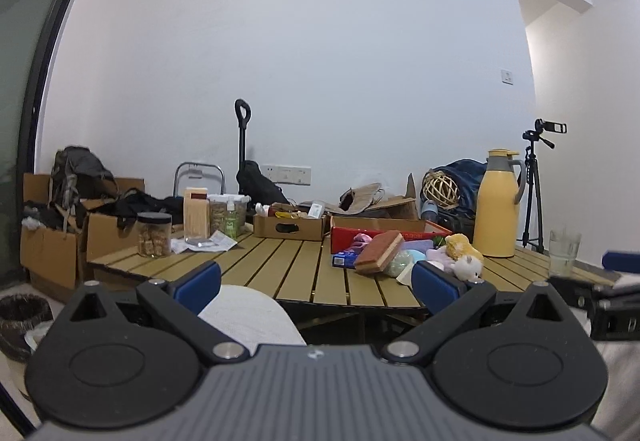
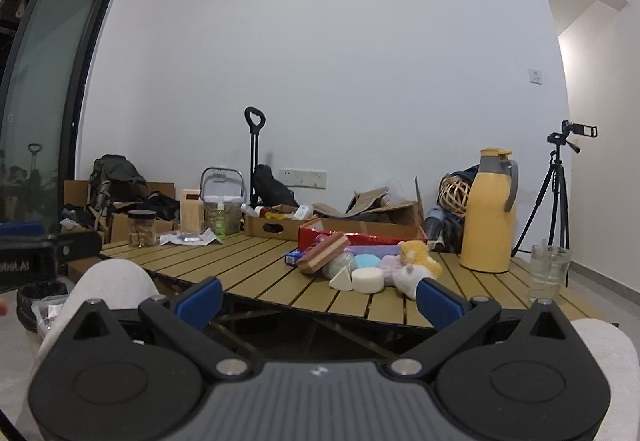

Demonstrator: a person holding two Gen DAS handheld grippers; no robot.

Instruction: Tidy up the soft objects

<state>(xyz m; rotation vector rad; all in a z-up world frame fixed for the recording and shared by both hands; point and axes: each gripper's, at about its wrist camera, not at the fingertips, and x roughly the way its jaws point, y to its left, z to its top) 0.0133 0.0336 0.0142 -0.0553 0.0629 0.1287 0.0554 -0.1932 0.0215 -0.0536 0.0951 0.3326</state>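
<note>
Soft toys beyond spread tongs

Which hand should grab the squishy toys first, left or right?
Probably right. The right gripper is open and faces the soft pile almost straight ahead. The left gripper, also open, sees that pile off toward its right side.

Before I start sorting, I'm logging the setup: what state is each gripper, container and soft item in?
Left gripper: open, holding nothing.
Right gripper: open, holding nothing.
Red open-top box: upright behind the soft pile.
Yellow thermos jug: upright, lid on.
Clear drinking glass: upright, contents unclear.
Brown two-layer sponge block: tilted, leaning on the pile.
White round sponge puff: lying flat on the table.
</note>
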